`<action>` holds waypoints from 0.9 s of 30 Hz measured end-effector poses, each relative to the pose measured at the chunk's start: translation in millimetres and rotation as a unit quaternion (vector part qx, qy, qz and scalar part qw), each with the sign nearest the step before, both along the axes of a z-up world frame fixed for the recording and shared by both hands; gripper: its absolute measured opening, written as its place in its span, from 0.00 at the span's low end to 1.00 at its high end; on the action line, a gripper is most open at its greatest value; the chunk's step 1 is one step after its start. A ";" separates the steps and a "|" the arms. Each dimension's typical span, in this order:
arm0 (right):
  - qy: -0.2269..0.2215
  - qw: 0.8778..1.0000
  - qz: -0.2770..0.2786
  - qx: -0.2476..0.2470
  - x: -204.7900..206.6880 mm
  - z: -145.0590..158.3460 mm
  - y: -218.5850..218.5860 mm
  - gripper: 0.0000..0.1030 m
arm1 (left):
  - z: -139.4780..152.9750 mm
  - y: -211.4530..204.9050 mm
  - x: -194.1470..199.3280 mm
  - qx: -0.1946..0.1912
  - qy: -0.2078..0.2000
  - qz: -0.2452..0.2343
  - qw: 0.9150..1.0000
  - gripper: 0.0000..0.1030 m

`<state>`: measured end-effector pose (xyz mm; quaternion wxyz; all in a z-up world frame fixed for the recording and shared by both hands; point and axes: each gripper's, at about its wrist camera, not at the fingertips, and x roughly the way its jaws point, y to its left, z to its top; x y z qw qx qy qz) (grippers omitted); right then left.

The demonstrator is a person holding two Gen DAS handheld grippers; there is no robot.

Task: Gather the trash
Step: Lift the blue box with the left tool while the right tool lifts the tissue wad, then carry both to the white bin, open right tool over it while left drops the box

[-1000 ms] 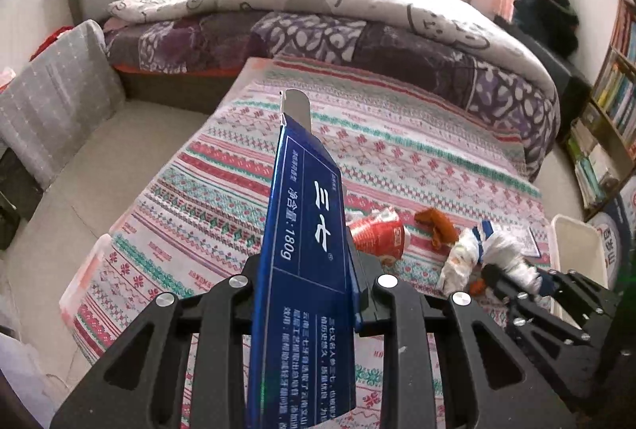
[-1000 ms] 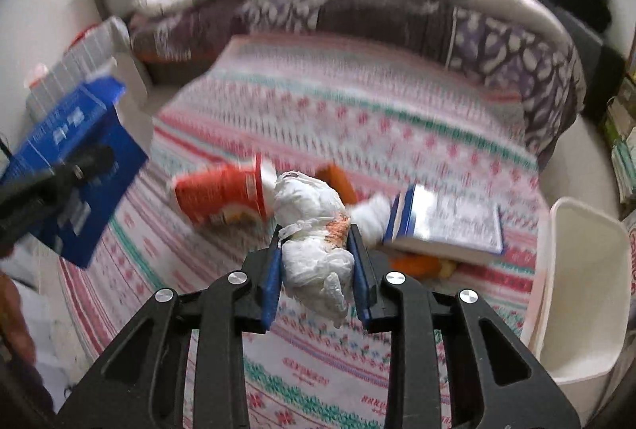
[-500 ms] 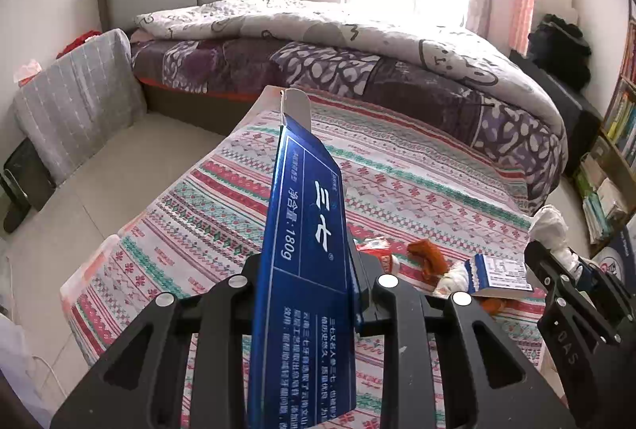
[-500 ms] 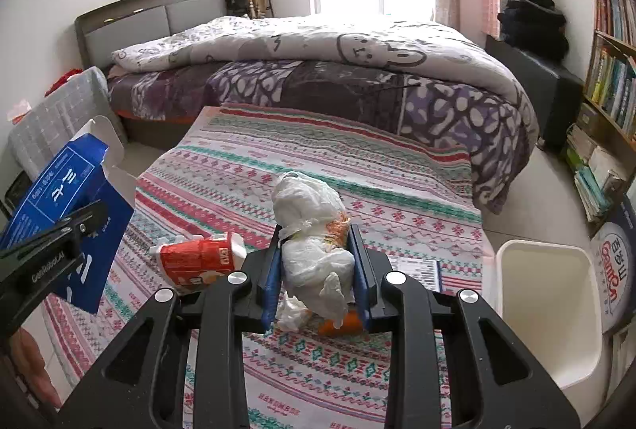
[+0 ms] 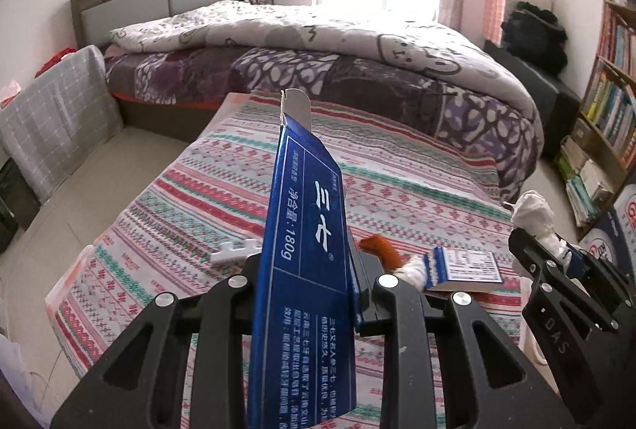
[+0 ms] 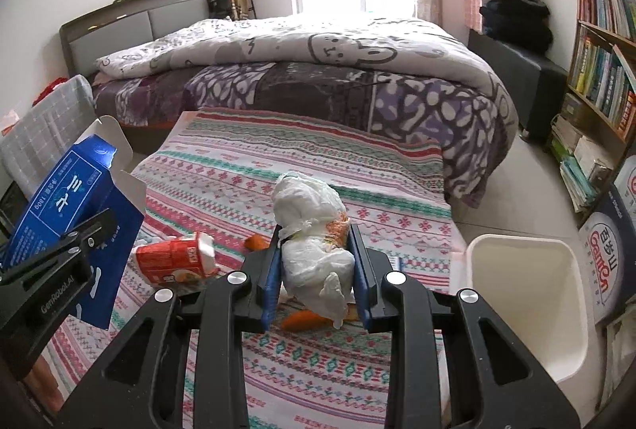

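Note:
My left gripper (image 5: 314,294) is shut on a tall blue cardboard box (image 5: 306,262), held upright above the striped mat; the box also shows in the right wrist view (image 6: 67,214). My right gripper (image 6: 314,274) is shut on a knotted white plastic bag of trash (image 6: 312,230), held above the mat; it shows at the right edge of the left wrist view (image 5: 534,218). A red paper cup (image 6: 173,260) lies on its side on the mat. Orange peel pieces (image 5: 381,248) and a small blue-and-white box (image 5: 461,266) lie near it.
A white bin (image 6: 524,302) stands on the floor right of the striped mat (image 6: 318,159). A bed with a quilt (image 6: 302,63) is behind. Bookshelves (image 6: 600,43) line the right wall. A grey cushion (image 5: 55,119) leans at the left.
Both grippers have risen and pulled back from the mat with their loads. The white bag has lifted off the mat, and the room now shows more level.

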<state>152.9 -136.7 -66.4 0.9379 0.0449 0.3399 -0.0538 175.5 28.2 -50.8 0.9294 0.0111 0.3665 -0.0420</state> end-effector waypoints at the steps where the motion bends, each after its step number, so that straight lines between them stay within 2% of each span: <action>1: 0.000 1.000 -0.004 0.000 -0.8 0.4 -3.5 0.28 | 0.2 -3.5 -0.2 0.000 0.000 -0.003 1.000 0.26; 16: -0.002 0.999 -0.053 0.000 -16.0 8.2 -53.9 0.28 | 0.5 -58.8 -6.2 -0.008 -0.002 -0.048 0.999 0.26; 27: 0.012 0.994 -0.107 -0.009 -27.5 5.5 -103.9 0.28 | -5.6 -103.5 -13.6 -0.003 -0.002 -0.086 0.996 0.26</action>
